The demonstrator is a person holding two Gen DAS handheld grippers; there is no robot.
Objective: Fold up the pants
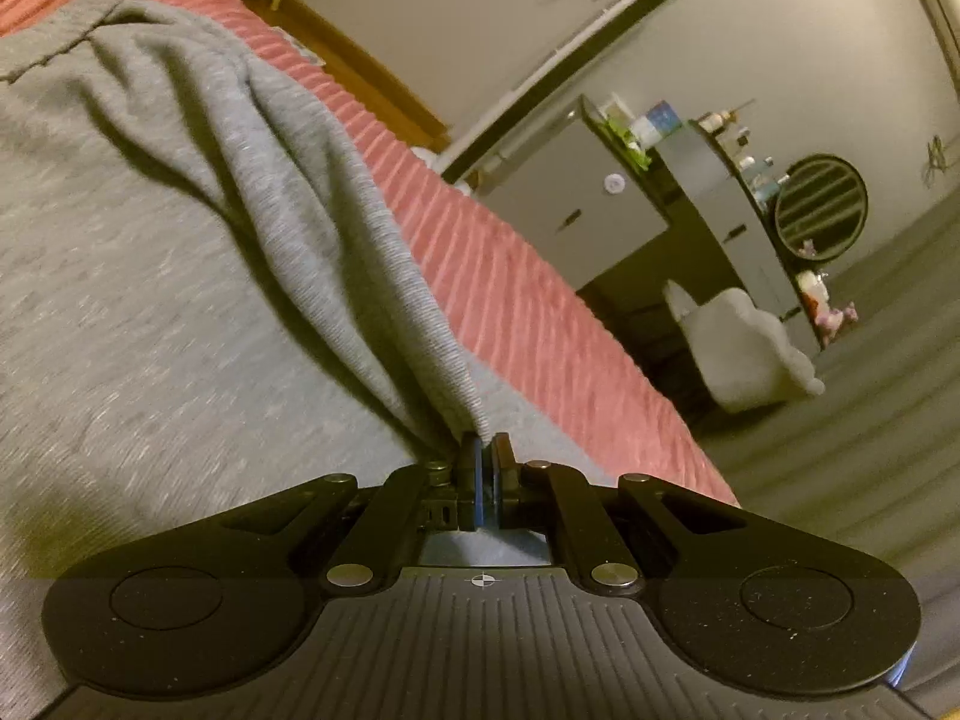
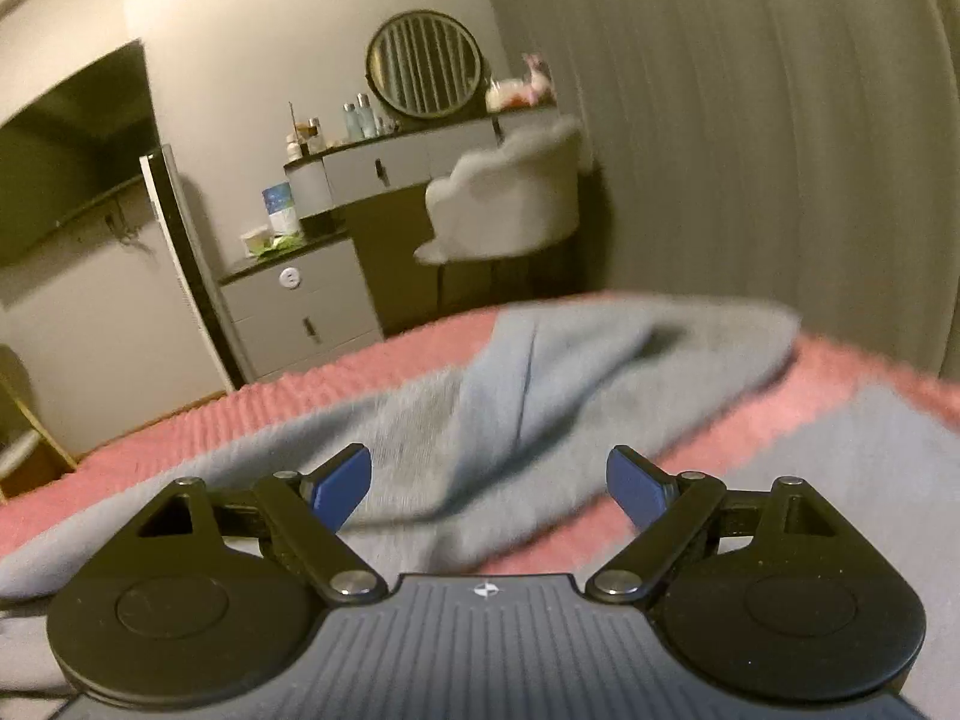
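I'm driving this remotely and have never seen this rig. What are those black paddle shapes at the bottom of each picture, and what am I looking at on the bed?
Each picture comes from a camera on a hand-held two-finger gripper, looking along its blue-padded fingers. In the left wrist view, the left gripper is shut on a pinched ridge of the grey pants, which lie on the pink ribbed bedspread. In the right wrist view, the right gripper is open and holds nothing, with the pants below and beyond it. A dresser with a round mirror stands behind.

Right gripper (image 2: 489, 483) with blue pads wide apart, above grey pants (image 2: 540, 372) on pink bedspread (image 2: 180, 438), dresser (image 2: 300, 306) behind
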